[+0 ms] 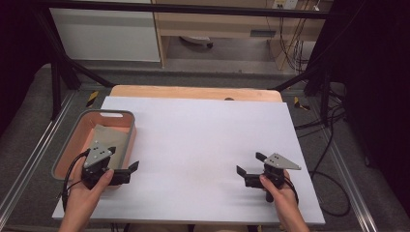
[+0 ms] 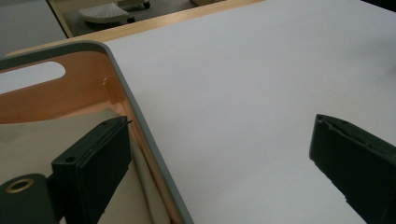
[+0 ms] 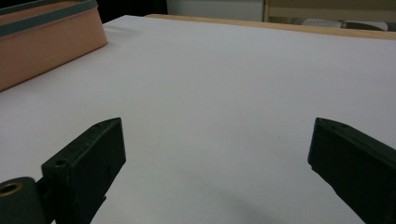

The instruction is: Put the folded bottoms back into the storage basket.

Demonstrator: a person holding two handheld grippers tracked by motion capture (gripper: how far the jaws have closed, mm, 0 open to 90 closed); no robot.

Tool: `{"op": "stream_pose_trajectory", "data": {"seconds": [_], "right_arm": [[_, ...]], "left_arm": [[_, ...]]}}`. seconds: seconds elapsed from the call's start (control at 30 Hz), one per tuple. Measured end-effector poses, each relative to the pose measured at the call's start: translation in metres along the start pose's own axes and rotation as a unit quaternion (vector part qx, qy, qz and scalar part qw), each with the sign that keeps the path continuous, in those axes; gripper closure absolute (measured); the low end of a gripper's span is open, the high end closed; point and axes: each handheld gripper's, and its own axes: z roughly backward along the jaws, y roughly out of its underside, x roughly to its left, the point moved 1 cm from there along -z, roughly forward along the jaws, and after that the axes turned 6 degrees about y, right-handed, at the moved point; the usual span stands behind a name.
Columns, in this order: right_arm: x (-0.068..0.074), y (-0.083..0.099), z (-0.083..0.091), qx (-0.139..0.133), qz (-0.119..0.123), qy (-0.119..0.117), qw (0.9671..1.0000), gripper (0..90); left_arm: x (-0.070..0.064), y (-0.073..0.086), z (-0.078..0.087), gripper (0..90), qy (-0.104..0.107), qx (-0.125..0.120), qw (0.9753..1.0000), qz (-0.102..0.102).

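Orange plastic walls with a grey rim mark the bin [image 1: 126, 115] at the left edge of the white-covered bench [image 1: 203, 140], a beige folded cloth [image 1: 109, 135] lying inside it. The left hand-held gripper [image 1: 123, 162] hangs with jaws spread wide, straddling the bin's near right wall, one jaw over the cloth. The right hand-held gripper [image 1: 250, 163] waits released over bare bench, well apart. Judging by the pose, the reach for the cloth is under way; next comes dipping inward and closing on a fold.

White sheet [image 1: 203, 140] over wooden table [image 1: 193, 92], wood bare along the far edge; cables [image 1: 333, 183] on floor off the right edge; white cabinet [image 1: 106, 34] beyond.
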Motion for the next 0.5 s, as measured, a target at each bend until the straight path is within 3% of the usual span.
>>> {"op": "stream_pose_trajectory", "data": {"seconds": [0.23,0.5], "right_arm": [[0.011,-0.002,-0.016,0.001,0.014,0.001,0.9999,4.5],[0.02,-0.004,-0.029,0.017,0.027,-0.005,0.9995,4.9]], "left_arm": [[-0.004,0.002,-0.005,5.9,0.007,0.008,0.9999,-0.005],[-0.012,0.0,-0.008,6.1,0.019,0.001,0.9998,-0.007]]}}
